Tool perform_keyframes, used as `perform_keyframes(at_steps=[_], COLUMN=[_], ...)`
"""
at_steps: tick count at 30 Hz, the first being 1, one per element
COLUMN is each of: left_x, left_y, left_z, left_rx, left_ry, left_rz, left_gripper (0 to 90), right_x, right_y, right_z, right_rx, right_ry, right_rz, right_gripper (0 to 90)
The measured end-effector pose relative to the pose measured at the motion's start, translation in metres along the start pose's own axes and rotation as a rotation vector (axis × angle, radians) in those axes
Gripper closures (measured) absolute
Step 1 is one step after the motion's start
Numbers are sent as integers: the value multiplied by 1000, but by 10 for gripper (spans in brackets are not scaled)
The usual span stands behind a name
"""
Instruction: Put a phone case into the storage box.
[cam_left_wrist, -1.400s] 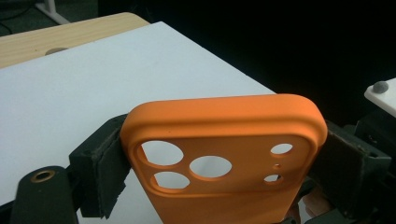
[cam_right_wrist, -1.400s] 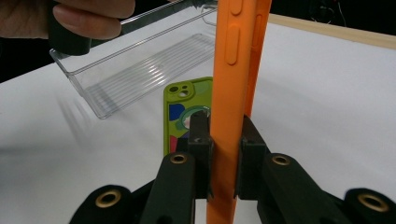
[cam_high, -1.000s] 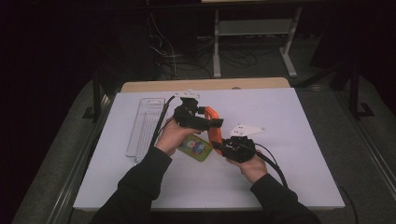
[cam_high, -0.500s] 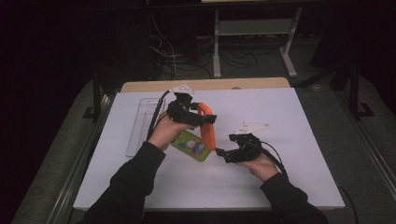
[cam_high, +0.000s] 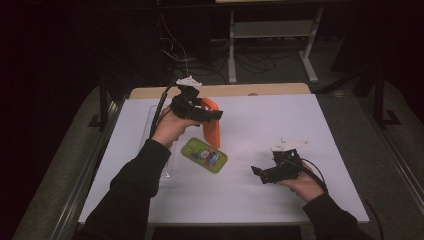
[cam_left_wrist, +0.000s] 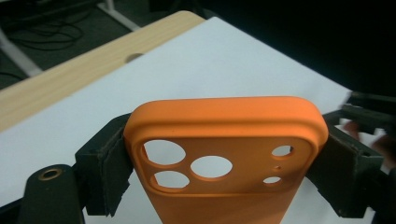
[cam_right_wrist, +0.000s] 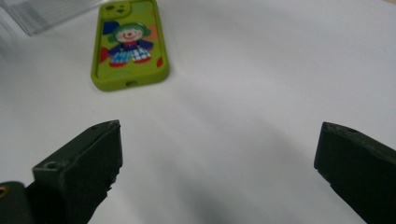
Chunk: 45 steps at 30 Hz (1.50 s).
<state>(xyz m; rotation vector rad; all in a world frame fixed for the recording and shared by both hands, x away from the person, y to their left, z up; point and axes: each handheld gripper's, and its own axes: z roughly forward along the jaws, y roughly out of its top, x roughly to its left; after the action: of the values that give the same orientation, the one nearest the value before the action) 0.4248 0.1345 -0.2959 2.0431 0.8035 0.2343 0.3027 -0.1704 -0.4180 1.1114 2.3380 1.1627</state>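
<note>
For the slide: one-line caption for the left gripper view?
Left gripper clamps an orange phone case above the white table.

On the counter (cam_high: 260, 200) we have a phone case with a clown picture (cam_high: 204, 155) lying flat, a little left of the middle. Above and just behind it hangs a second, plain phone case (cam_high: 212, 124), held upright off the surface between the jaws of our left tool (cam_high: 212, 114), which clamp its two long edges near the camera-hole end. To the left of both cases lies a clear tray (cam_high: 165, 165), running front to back. Our right tool (cam_high: 260, 174) sits low over the counter, right of the flat case and well apart from it, jaws spread wide, pointing leftward toward that case.
</note>
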Motion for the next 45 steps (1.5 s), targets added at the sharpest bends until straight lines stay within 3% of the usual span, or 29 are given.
perform_keyframes(at_steps=[11, 19, 27, 35, 45], left_x=[36, 61, 88, 106, 124], left_y=[15, 23, 22, 20, 14], left_z=[-21, -37, -46, -46, -32], left_rx=[-16, -6, 12, 37, 96], left_ry=[151, 276, 407, 535, 666], left_rz=[-54, -85, -145, -207, -262], left_gripper=[158, 157, 157, 157, 153], right_x=[-1, 0, -2, -3, -3], right_y=[-15, -17, -18, -19, -19], right_z=[-5, -3, -1, 0, 0], right_rx=[11, 19, 33, 40, 37], right_ry=[-54, -58, -67, -64, -57], right_rz=[3, 12, 20, 6, -9], right_gripper=[2, 2, 2, 2, 2])
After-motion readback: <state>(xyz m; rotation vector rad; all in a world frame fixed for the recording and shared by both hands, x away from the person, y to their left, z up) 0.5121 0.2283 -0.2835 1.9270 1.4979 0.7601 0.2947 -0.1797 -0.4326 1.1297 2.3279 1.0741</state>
